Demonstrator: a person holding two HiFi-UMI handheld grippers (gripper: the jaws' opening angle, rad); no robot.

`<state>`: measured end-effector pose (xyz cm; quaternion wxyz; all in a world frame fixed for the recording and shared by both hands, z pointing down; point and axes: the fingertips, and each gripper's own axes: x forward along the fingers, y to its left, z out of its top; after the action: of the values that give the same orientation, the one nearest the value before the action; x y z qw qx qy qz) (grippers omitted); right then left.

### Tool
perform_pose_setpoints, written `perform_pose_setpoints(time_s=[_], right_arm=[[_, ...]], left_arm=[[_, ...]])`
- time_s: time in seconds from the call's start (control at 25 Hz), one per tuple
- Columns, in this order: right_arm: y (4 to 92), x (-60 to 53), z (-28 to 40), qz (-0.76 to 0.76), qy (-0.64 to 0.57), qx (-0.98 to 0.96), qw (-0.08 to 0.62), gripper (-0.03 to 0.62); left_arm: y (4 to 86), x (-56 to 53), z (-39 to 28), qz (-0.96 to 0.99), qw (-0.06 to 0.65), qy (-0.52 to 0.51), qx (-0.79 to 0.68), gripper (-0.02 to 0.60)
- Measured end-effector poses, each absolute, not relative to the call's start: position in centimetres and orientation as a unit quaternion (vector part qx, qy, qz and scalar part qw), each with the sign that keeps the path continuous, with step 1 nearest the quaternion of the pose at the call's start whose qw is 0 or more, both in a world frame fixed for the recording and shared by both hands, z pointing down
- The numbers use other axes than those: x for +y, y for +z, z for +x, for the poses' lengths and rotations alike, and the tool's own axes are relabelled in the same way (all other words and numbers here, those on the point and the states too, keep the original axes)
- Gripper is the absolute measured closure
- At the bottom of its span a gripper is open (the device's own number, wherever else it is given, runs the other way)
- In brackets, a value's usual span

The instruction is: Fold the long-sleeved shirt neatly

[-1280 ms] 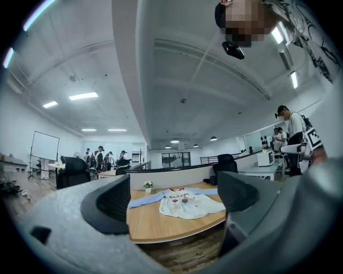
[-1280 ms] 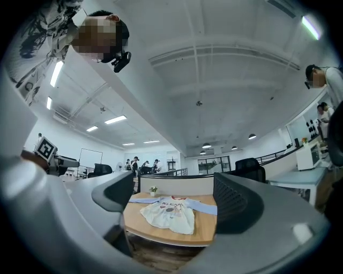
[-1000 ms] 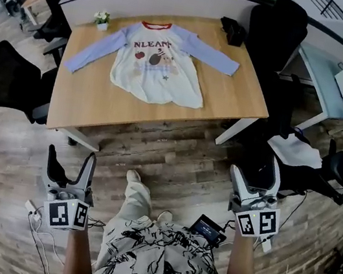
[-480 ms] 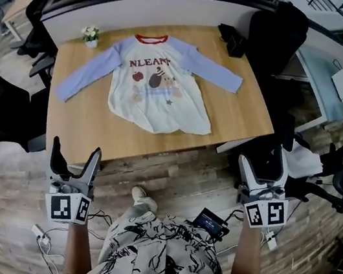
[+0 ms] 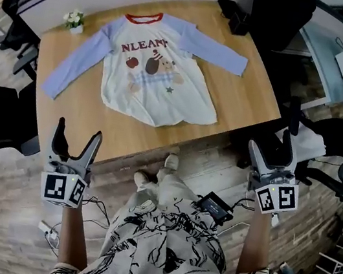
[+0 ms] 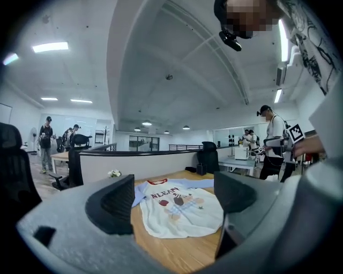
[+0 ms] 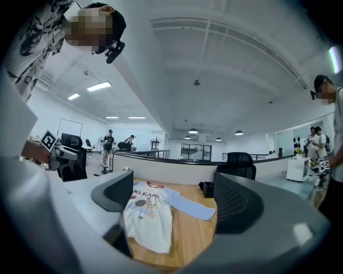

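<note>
The long-sleeved shirt [image 5: 159, 75] lies flat and face up on the wooden table [image 5: 242, 109]. It has a white printed body, lavender sleeves spread out to both sides and a red collar at the far side. My left gripper [image 5: 78, 138] hovers just short of the table's near-left edge. It is open, with jaws that have just been closing a little and nothing between them. My right gripper [image 5: 269, 151] is open and empty off the table's near-right corner. The shirt [image 6: 179, 211] shows ahead between the left jaws, and the shirt [image 7: 146, 214] also shows beyond the right jaws.
A small pot of white flowers [image 5: 73, 19] stands at the far-left corner and a black box [image 5: 235, 18] at the far right. Black office chairs [image 5: 282, 15] flank the table. A small device [image 5: 214, 206] and cables lie on the floor by my feet. People stand in the background.
Both grippers have moved forward towards the table's near edge, and the table and shirt sit closer in the head view. Neither gripper has touched anything.
</note>
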<state>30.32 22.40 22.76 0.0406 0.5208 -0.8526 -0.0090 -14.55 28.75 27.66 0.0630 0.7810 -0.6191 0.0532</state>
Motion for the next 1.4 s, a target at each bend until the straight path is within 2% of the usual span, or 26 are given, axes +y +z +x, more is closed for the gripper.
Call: perform_pose_setpoints(time_s=[0.28,0.6,0.72,0.88,1.08,1.16,1.24,1.28,1.36,1.4], right_arm=[[29.1,16.9,30.2,0.491,0.050,-0.867,0.070,0.132],[40.9,10.9,28.3,0.415,0.159,-0.884,0.144,0.131],[45.9,10.8,27.3,0.374,0.193,-0.887,0.191,0.131],[50.4,10.9,26.8,0.340,0.232,-0.883,0.226,0.131],[53.6,11.4,25.7,0.304,0.234,-0.884,0.266,0.131],[54.2,11.5,25.3,0.290,0.240,-0.884,0.276,0.131],[54.5,11.4,24.8,0.276,0.245,-0.885,0.284,0.131],[54.6,11.3,24.6,0.271,0.247,-0.885,0.287,0.131],[54.7,11.2,24.2,0.263,0.249,-0.885,0.291,0.132],[54.8,11.1,24.0,0.261,0.249,-0.885,0.293,0.132]], left_arm=[[32.5,22.4,-13.9,0.779,0.103,0.096,-0.610,0.126],[44.1,14.1,-13.4,0.790,0.232,0.180,-0.538,0.126],[48.3,11.7,-13.8,0.777,0.276,0.204,-0.527,0.168],[53.0,9.5,-13.3,0.765,0.338,0.242,-0.492,0.174],[57.1,8.7,-12.7,0.753,0.384,0.290,-0.448,0.219],[58.2,8.8,-12.6,0.742,0.406,0.310,-0.435,0.260],[58.8,8.9,-12.8,0.727,0.413,0.334,-0.436,0.338],[58.9,8.9,-12.9,0.722,0.412,0.343,-0.437,0.380],[58.8,9.1,-12.9,0.721,0.410,0.346,-0.438,0.509],[58.6,9.2,-12.8,0.724,0.409,0.342,-0.437,0.545]])
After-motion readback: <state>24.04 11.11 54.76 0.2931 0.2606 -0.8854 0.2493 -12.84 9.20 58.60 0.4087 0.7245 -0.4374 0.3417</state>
